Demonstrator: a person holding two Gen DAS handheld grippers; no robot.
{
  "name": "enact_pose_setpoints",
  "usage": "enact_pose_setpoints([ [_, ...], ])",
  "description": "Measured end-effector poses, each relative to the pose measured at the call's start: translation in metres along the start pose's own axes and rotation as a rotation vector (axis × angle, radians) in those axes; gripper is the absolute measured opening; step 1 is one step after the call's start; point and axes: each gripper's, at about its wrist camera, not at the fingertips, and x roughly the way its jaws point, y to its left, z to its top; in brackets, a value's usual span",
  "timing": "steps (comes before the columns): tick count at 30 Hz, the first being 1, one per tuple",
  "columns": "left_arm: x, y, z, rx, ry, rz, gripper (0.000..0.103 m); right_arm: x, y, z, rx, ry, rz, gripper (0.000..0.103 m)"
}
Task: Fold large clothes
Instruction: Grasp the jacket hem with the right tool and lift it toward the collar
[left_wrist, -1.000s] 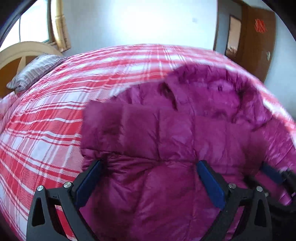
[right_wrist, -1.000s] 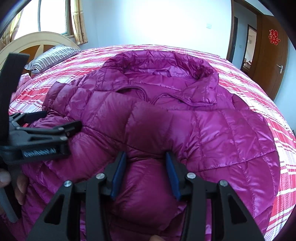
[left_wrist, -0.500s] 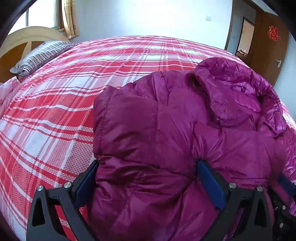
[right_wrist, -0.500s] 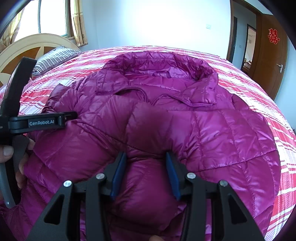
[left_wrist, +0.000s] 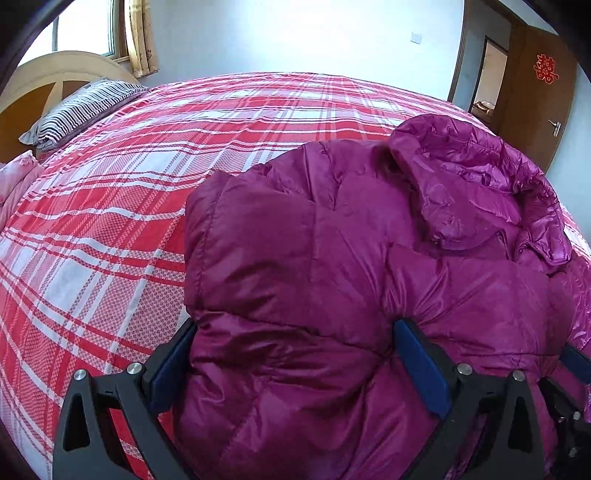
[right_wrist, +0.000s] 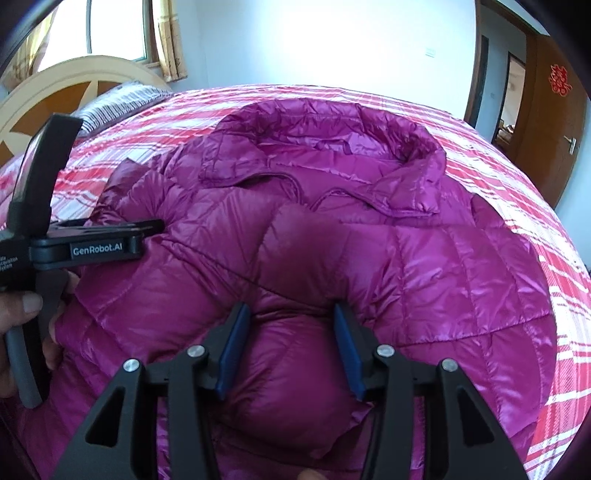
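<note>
Nearest the left wrist camera, the left gripper (left_wrist: 295, 354) stands with its two blue-padded fingers (left_wrist: 171, 363) spread wide, a thick bulge of the one magenta down jacket (left_wrist: 332, 258) filling the gap between them; the pads press against the fabric on both sides, so it is grasping a broad fold of the garment. In the right wrist view the right gripper (right_wrist: 290, 349) holds its two blue pads (right_wrist: 232, 350) closer together, pinching a puffed roll of the same jacket near its lower hem. The left gripper also shows there from the side at the left edge, held by a bare hand (right_wrist: 22, 314) and resting on the jacket's sleeve side.

Beyond both grippers the jacket lies spread front-up on the bed, its quilted body rising toward the collar (right_wrist: 325, 136), which sits at the far end, open and ringed by a ruffled hood edge. One sleeve side appears folded in over the chest in the left wrist view.

The jacket rests on a red-and-white plaid bedspread (left_wrist: 129, 221). Farther off, at the head of the bed, lies one striped pillow (left_wrist: 81, 107) against a cream and wood headboard (left_wrist: 48, 77). Behind it are one window with a yellow curtain (left_wrist: 142, 37), and to the far right one brown door (left_wrist: 535, 92) bearing a red paper ornament (left_wrist: 546, 70).
</note>
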Motion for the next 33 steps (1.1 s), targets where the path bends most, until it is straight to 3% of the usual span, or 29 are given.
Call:
enact_pose_setpoints([
  [3, 0.0, 0.002, 0.0, -0.004, -0.003, -0.005, 0.102, -0.005, -0.005, 0.009, -0.008, 0.033, 0.039, 0.052],
  [6, 0.0, 0.002, -0.001, -0.003, -0.005, -0.003, 0.102, -0.018, -0.02, 0.029, 0.057, 0.009, 0.07, 0.055],
  [9, 0.0, 0.002, -0.001, -0.004, -0.006, -0.005, 0.102, -0.026, -0.028, 0.059, 0.064, -0.032, 0.048, 0.056],
  [15, 0.0, 0.002, -0.001, -0.005, -0.009, -0.005, 0.102, -0.004, -0.079, 0.121, 0.101, -0.066, -0.102, 0.056],
  [20, 0.0, 0.001, -0.002, -0.004, -0.012, -0.002, 0.102, 0.032, -0.117, 0.142, 0.086, 0.001, -0.13, 0.057],
  [24, -0.001, 0.001, -0.002, -0.003, -0.014, -0.001, 0.102, 0.059, -0.134, 0.143, 0.106, 0.096, -0.062, 0.056],
  [26, -0.001, 0.001, -0.002, -0.003, -0.015, -0.002, 0.102, 0.065, -0.138, 0.137, 0.106, 0.125, -0.039, 0.044],
  [27, -0.001, 0.001, -0.002, -0.003, -0.015, -0.001, 0.102, 0.063, -0.136, 0.134, 0.079, 0.111, -0.063, 0.025],
  [28, -0.001, 0.001, -0.002, -0.003, -0.015, -0.002, 0.102, 0.059, -0.135, 0.132, 0.055, 0.098, -0.083, 0.013],
  [33, -0.001, 0.001, -0.002, 0.001, -0.017, 0.003, 0.102, 0.046, -0.137, 0.112, 0.037, 0.046, -0.108, 0.01],
])
